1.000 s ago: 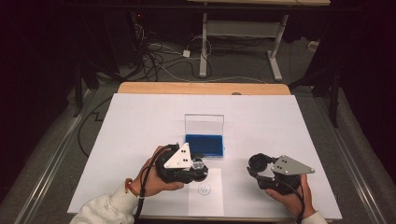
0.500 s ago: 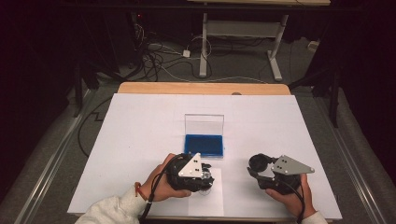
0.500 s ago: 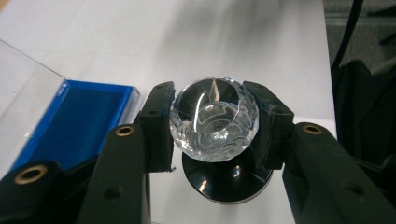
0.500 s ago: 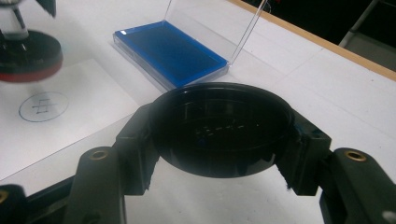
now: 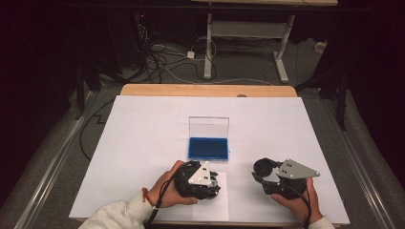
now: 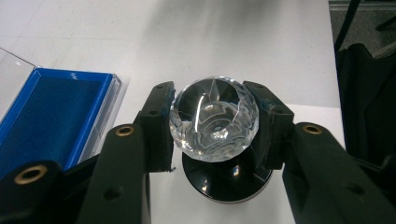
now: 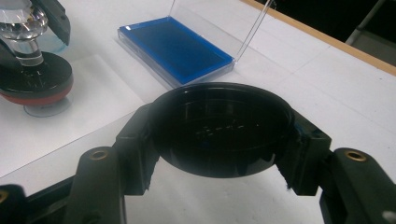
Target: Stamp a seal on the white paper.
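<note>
One stamp with a faceted clear knob [image 6: 214, 119] and a round black base [image 6: 227, 179], one black cap [image 7: 223, 128], one open case with a blue pad [image 5: 208, 148] and an upright clear lid [image 5: 208, 127], and one loose sheet [image 5: 210, 200] lay on the white table [image 5: 143, 124]. Two grippers were in use.

The left gripper [image 5: 206, 180], held in the person's left hand [image 5: 167, 188] at the table's near edge, was clenched on the knob: in the left gripper view its two jaws pressed the knob from either side, the base sitting just below and between them. In the right gripper view the stamp [image 7: 32, 70] stood upright, its red-rimmed underside touching or barely clear of the sheet [image 7: 70, 126]; which of the two could not be told.

The right gripper [image 5: 267, 174], in the right hand [image 5: 298, 200], was clenched on the cap, whose rim sat squarely between the jaws in the right gripper view, its open side up.

The case lay just beyond the left gripper, apart from it, and the two grippers were well apart from each other.
</note>
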### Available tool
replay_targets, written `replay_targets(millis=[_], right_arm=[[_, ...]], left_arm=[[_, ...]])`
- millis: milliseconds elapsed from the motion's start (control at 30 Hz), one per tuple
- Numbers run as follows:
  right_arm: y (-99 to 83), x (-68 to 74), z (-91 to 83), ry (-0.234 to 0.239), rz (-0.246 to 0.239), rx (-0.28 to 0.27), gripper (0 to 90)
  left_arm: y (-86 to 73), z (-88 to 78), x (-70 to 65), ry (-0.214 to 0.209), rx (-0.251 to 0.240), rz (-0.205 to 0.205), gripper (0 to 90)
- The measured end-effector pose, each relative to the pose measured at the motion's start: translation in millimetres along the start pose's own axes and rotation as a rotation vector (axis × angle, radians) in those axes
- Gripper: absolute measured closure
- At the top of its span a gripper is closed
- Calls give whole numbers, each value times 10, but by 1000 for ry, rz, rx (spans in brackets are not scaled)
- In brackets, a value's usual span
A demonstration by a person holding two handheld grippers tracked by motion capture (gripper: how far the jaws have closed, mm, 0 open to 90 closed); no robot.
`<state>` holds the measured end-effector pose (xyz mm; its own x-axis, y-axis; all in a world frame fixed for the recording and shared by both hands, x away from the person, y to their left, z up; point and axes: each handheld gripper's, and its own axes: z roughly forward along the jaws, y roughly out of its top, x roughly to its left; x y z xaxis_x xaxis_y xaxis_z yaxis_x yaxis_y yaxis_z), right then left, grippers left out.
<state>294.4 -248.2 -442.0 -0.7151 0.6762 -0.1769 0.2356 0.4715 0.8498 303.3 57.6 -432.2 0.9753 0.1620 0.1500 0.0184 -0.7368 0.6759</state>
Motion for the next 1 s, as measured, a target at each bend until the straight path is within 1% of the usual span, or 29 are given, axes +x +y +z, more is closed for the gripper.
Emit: replay_targets(millis=[67,133,200,233,367,500,600,733,833,967,1000], right_arm=[[-2,3,4,5,1,3,387],[-2,9,9,6,-3,8,387],[-2,9,10,8,-2,9,387],[-1,8,12,9,-3,10,387],[-1,16,13,14,-8,10,387],[-2,20,14,18,-7,10,387],[0,25,13,24,-9,9,387],[0,30,17,30,-10,10,387],[5,37,11,28,-19,9,387],[6,39,16,26,-18,10,387],[6,41,17,26,-19,11,387]], left_arm=[[0,19,-13,0,3,4,550],[-3,46,-23,-11,14,7,550],[-7,70,-38,-1,26,14,550],[-12,84,-39,-7,29,12,550],[-17,108,-51,-3,40,19,550],[-39,110,-36,-1,37,17,550],[-64,101,-13,-11,33,17,550],[-115,101,-23,-14,18,35,549],[-131,100,-58,-4,21,49,549],[-142,92,-78,5,26,49,549],[-146,97,-91,14,22,53,549]])
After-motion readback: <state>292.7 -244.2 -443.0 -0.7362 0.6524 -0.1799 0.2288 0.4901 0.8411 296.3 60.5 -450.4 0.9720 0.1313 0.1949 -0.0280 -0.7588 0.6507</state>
